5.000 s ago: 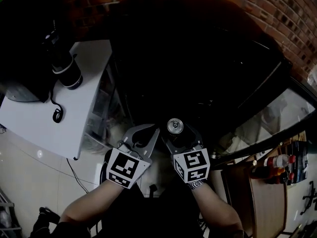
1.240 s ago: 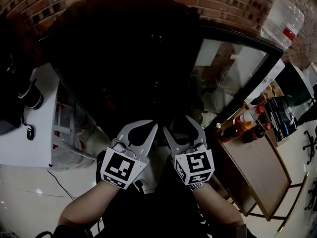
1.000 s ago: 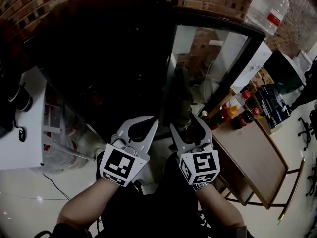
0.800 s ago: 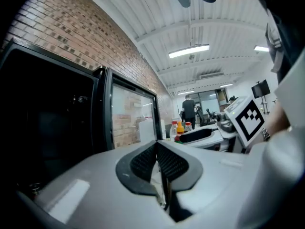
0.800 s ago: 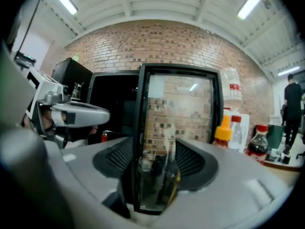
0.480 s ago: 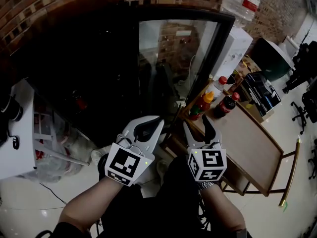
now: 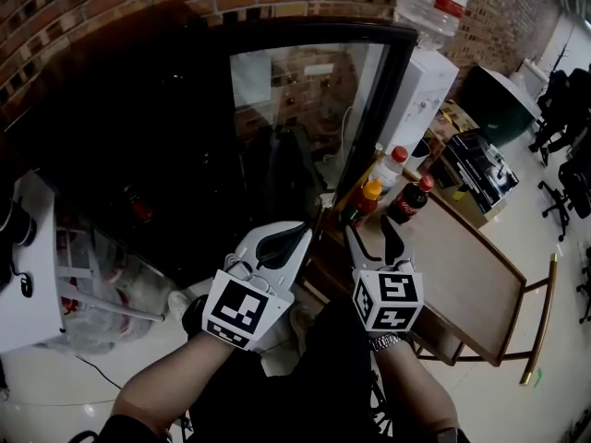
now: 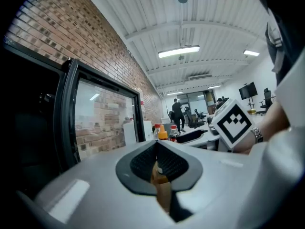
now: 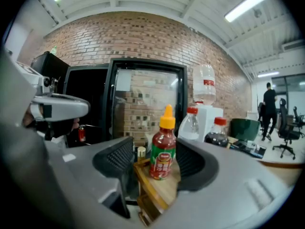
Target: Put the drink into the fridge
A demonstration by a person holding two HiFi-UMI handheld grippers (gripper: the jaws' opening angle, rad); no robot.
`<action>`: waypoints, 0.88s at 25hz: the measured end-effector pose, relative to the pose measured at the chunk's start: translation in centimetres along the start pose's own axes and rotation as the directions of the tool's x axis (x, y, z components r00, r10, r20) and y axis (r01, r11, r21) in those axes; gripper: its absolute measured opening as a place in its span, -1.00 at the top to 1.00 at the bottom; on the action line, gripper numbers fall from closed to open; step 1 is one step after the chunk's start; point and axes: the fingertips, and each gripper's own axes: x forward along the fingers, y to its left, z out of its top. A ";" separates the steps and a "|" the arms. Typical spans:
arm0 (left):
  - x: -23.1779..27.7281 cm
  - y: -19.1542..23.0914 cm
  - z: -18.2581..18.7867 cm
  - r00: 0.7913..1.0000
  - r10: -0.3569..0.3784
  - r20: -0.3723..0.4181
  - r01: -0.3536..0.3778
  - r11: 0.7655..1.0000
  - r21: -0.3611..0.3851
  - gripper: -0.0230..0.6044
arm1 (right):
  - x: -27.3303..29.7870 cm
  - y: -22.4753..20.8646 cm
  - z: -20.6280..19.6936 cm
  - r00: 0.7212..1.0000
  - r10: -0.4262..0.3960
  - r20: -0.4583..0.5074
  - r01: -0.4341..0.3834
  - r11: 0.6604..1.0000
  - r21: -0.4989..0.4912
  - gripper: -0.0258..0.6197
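Holds the left gripper (image 7: 301,233) closed tip to tip, with nothing in it. Holds the right gripper (image 7: 369,229) wide open and empty, aimed at a yellow-capped bottle (image 9: 163,149) on the wooden table (image 7: 462,266) just ahead. Faces a dark drink bottle (image 9: 218,133) ahead-right and the fridge (image 7: 148,137) ahead-left.

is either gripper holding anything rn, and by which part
Nothing is held. The left gripper is shut and empty; the right gripper is open, with the red orange-capped sauce bottle standing free on the wooden table ahead of its jaws.
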 end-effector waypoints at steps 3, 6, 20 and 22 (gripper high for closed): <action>1.0 -0.1 0.0 1.000 -0.014 -0.004 0.014 1.000 -0.001 0.91 | 0.7 -0.6 -0.2 1.000 -0.002 -0.014 0.002 1.000 0.007 0.04; 2.0 -0.1 -0.3 1.000 -0.025 -0.008 0.025 1.000 -0.003 0.91 | 1.6 -1.1 -0.7 0.999 0.000 -0.033 0.000 1.000 0.013 0.04; 4.0 1.1 -1.3 0.999 -0.039 -0.033 0.039 0.999 -0.011 0.91 | 5.6 -2.0 -2.7 0.994 0.029 -0.108 -0.023 0.998 0.063 0.03; 4.0 1.2 -1.5 0.999 -0.037 -0.034 0.037 0.999 -0.012 0.91 | 5.8 -2.0 -2.9 0.993 0.035 -0.114 -0.027 0.997 0.068 0.03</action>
